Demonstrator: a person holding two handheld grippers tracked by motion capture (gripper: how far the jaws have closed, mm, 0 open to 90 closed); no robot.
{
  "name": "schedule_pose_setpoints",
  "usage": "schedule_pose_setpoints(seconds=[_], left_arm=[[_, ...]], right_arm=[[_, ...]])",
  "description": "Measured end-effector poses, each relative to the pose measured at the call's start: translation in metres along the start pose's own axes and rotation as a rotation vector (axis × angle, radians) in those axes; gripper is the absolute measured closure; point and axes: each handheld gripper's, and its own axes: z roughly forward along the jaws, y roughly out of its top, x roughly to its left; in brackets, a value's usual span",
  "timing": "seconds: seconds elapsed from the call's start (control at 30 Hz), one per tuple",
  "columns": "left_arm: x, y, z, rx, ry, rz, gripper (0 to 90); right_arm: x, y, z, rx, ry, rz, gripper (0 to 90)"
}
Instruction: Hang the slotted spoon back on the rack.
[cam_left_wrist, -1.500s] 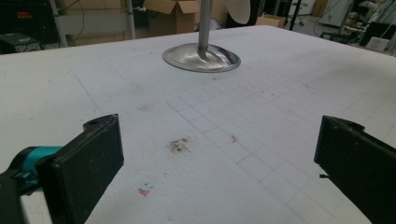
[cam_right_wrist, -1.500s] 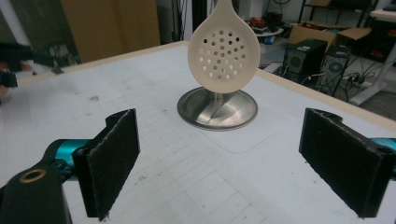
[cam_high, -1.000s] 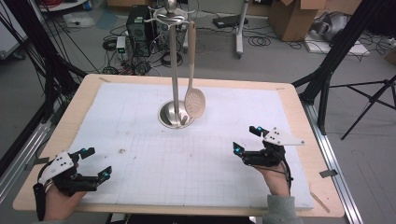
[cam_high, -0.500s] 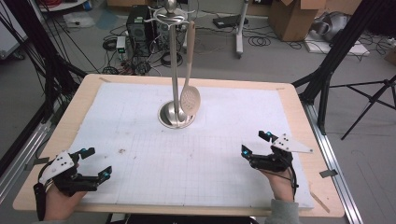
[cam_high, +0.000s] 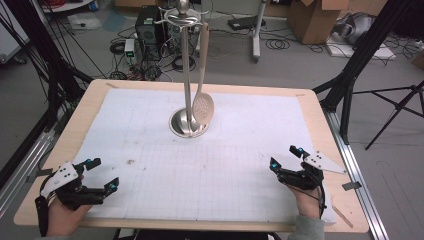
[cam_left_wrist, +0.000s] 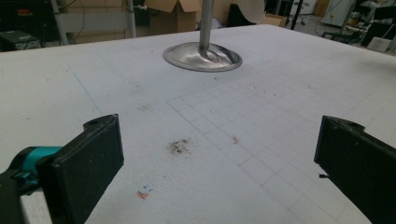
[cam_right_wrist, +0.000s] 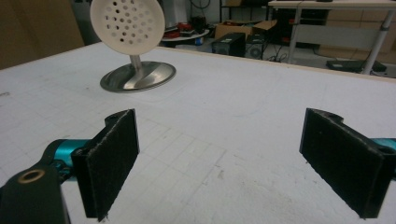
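Note:
A steel utensil stand (cam_high: 187, 75) rises from a round base (cam_high: 189, 125) at the middle of the white gridded mat (cam_high: 200, 165). A cream slotted spoon (cam_high: 202, 107) hangs from its top hook, bowl just above the base. The spoon's perforated bowl (cam_right_wrist: 127, 21) and the base (cam_right_wrist: 138, 77) appear far off in the right gripper view; the base (cam_left_wrist: 202, 57) shows ahead in the left gripper view. My left gripper (cam_high: 102, 174) rests open near the front left corner. My right gripper (cam_high: 285, 156) sits open near the front right. Both hold nothing.
The wooden table edge (cam_high: 320, 115) frames the mat. A dark smudge (cam_left_wrist: 179, 146) marks the mat ahead of the left gripper. Cables, a computer case (cam_high: 150, 25) and cardboard boxes (cam_high: 310, 17) lie on the floor beyond the table. Black frame legs (cam_high: 350, 75) stand at right.
My right gripper has drawn back toward the front edge and lowered to the mat. The hanging spoon has swung a little. The left gripper has stayed put.

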Motion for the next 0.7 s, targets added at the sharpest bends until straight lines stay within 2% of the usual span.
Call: schedule_pose_setpoints(seconds=[0.13,0.3,0.37,0.43,0.5,0.7], left_arm=[[0.002,0.000,-0.002,-0.007,0.010,-0.007,1.7],[0.004,0.001,-0.004,-0.010,0.029,-0.014,1.7],[0.005,0.001,-0.005,-0.008,0.038,-0.010,1.7],[0.005,0.000,-0.006,-0.008,0.058,-0.014,1.7],[0.006,-0.001,-0.007,-0.005,0.076,-0.014,1.7],[0.007,-0.001,-0.011,-0.006,0.130,-0.022,1.7]], right_arm=[[-0.002,-0.002,-0.004,-0.008,-0.019,0.009,10.9],[-0.007,-0.004,-0.012,-0.021,-0.063,0.031,10.9],[-0.009,-0.005,-0.017,-0.016,-0.094,0.022,10.9],[-0.012,-0.005,-0.020,-0.007,-0.116,0.011,10.9],[-0.015,-0.007,-0.022,-0.011,-0.130,0.023,10.9],[-0.017,-0.008,-0.020,-0.009,-0.137,0.038,10.9]])
